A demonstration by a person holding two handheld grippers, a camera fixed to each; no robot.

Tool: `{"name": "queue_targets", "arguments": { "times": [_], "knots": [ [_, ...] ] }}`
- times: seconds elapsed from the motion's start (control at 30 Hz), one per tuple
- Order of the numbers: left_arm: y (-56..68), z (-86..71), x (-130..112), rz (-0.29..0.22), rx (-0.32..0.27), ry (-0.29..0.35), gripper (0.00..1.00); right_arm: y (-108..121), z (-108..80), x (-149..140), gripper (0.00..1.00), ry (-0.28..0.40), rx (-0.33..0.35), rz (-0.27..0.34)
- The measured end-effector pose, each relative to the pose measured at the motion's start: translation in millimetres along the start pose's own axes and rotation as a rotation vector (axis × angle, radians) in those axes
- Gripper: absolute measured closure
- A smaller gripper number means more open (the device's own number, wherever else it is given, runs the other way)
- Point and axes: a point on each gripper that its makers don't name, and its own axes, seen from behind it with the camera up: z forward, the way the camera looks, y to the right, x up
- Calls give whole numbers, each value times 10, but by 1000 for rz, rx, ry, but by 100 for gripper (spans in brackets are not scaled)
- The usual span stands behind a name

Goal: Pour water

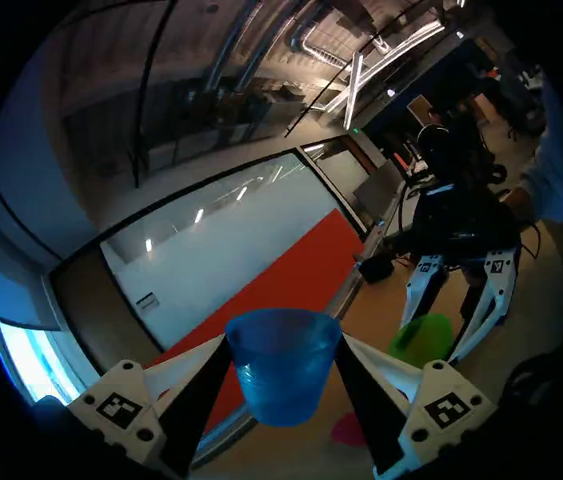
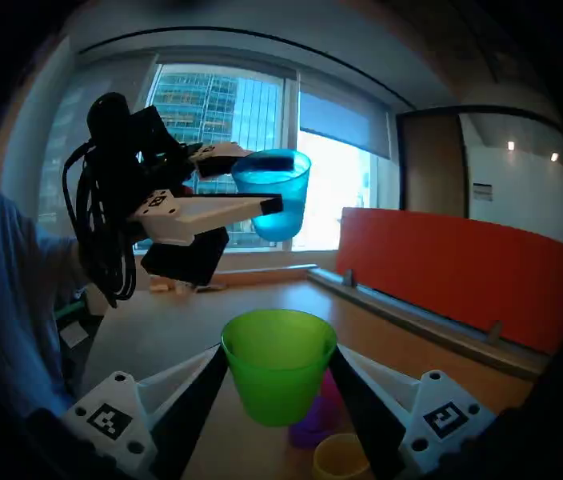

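Blue translucent plastic cup (image 1: pixel 283 364), small and tapered, pinched across its wall between both fingers of the left gripper (image 1: pixel 281 344). From the right gripper view: blue cup (image 2: pixel 273 192) held high and roughly upright, above and to the left of the opaque green plastic cup (image 2: pixel 279 364), well apart from it. Green one clamped the same way at mid-wall by the right gripper (image 2: pixel 279 352), over the wooden table (image 2: pixel 161 336).

Probably light, thin-walled and slightly springy; smooth, so apt to slip, or to buckle under a hard squeeze. Best gripped as now, across the wall just below the rim. Water inside: cannot tell.

Count: two grippers; one blue cup, one green; one purple cup (image 2: pixel 313 424) and one yellow cup (image 2: pixel 341 458) low by the table; one pink object (image 1: pixel 349 430), too hidden to name.
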Motion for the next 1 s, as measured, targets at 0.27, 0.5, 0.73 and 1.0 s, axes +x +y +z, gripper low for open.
{"name": "queue_targets", "arguments": {
  "times": [0.27, 0.5, 0.73, 1.0],
  "knots": [
    [8, -9, 147, 79, 7, 21, 13, -99, 32, -29, 9, 1, 30, -2],
    [-1, -5, 222, 146, 16, 23, 13, -178, 49, -49, 9, -2, 51, -8],
    [19, 13, 282, 210, 14, 27, 13, -201, 68, -57, 9, -4, 61, -10],
    [14, 25, 320, 291, 21, 29, 13, -200, 95, -50, 9, -2, 67, -9]
  ]
}}
